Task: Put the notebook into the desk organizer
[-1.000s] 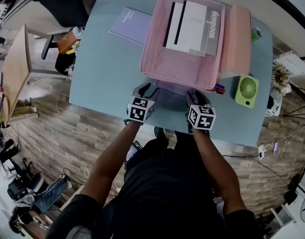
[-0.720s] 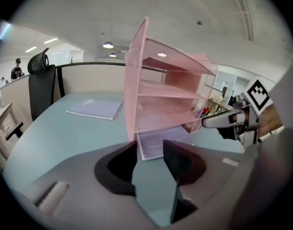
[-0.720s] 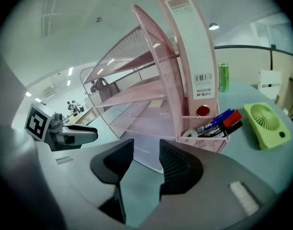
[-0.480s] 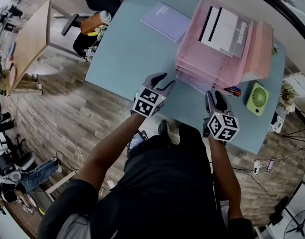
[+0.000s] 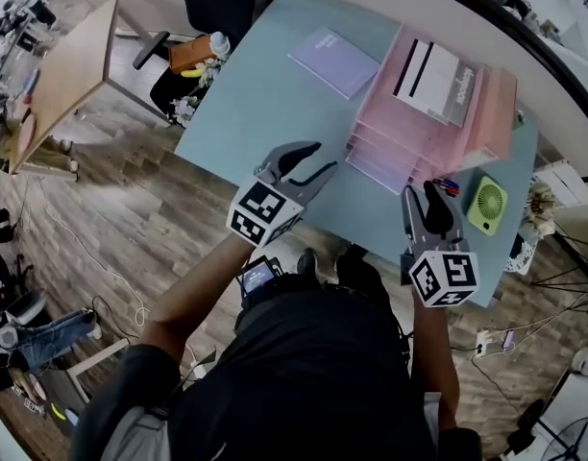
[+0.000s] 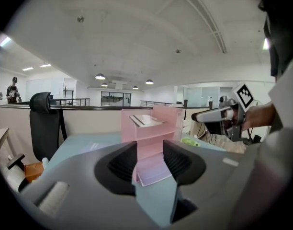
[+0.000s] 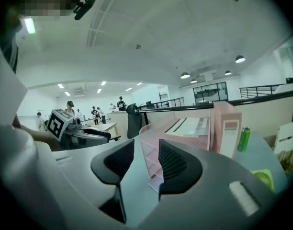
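Left gripper [image 5: 318, 158], right gripper [image 5: 421, 200]: jaws part-open, nothing held. Organizer [image 5: 409, 133], just ahead, may be knocked when notebook [image 5: 334, 60], farther ahead, is reached for.

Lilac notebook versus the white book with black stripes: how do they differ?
The lilac notebook lies on the bare pale blue table, apart from the pink mesh desk organizer; the white book with black stripes rests in its top tray. The notebook is nearly plain; the book also has a grey band. Both are flat rectangles.
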Demonstrator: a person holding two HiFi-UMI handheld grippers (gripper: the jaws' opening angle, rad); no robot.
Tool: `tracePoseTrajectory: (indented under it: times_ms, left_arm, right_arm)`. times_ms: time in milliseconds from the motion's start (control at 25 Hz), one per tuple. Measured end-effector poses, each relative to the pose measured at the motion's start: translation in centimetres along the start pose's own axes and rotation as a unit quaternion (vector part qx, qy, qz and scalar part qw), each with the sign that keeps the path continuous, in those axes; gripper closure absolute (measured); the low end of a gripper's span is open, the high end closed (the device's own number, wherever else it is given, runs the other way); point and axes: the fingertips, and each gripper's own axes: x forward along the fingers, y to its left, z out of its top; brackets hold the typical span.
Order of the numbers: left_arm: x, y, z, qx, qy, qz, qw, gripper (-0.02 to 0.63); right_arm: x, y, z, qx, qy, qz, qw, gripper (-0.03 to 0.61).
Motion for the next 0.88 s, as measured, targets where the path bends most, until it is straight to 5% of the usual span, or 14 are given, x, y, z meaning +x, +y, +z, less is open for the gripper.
tracePoseTrajectory:
  times_ms: [480,880]
  left_arm:
    - [-8.4,-3.2,10.1,0.070,-0.099,-0.005,0.9926,0.390]
    - [-10.3,-5.2,9.6,0.055,-0.097,-0.013,0.9937,0.390]
  right_arm:
    - [-5.6,6.2,9.3,-0.083,-0.059,0.019,0.995,0.457]
    - [-8.8,6.1,9.7,-0.091,-0.072,-0.007,0.993,0.457]
